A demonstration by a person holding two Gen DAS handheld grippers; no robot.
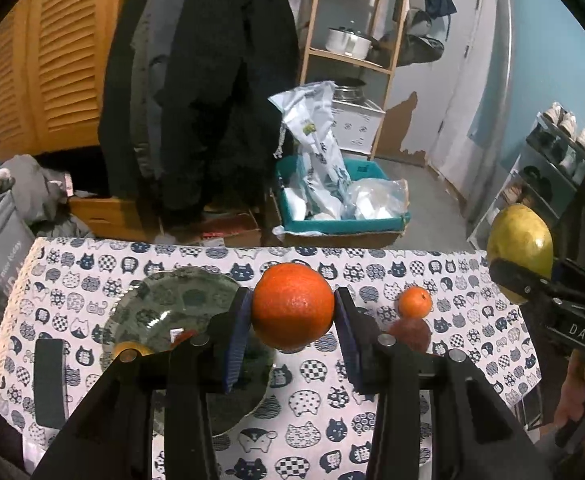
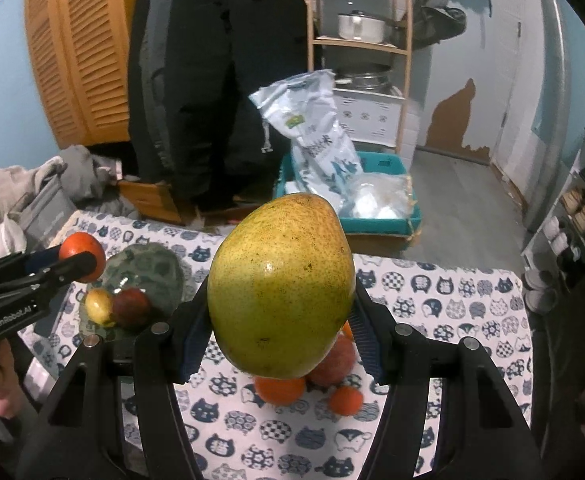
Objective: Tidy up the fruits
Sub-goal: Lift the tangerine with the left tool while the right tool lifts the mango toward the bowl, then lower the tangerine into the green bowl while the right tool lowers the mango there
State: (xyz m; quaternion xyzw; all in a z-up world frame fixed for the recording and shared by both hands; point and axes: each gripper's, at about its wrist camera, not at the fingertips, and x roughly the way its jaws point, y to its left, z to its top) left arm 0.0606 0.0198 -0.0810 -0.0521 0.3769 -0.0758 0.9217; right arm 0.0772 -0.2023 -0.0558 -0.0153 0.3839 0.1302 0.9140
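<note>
My left gripper (image 1: 292, 308) is shut on an orange (image 1: 292, 305), held above the cat-print tablecloth (image 1: 472, 280). It shows at the left of the right wrist view as well, the orange (image 2: 82, 246) still between its pads. My right gripper (image 2: 280, 320) is shut on a big yellow-green mango (image 2: 282, 284), lifted over the table; the mango (image 1: 519, 246) appears at the right edge of the left wrist view. A glass plate (image 1: 152, 304) lies left of centre with a small yellow fruit (image 2: 99, 306) and a dark red fruit (image 2: 131, 307) on it. On the cloth lie a small tangerine (image 1: 415, 301), a reddish fruit (image 1: 410, 334) and more oranges (image 2: 279, 390).
A black phone-like slab (image 1: 49, 384) lies on the cloth at the left. Behind the table hang dark coats (image 1: 204, 92), with a teal box (image 1: 342, 224) of bags on the floor, a wooden shelf (image 1: 356, 60) with a pot, and a shoe rack (image 1: 552, 152) at the right.
</note>
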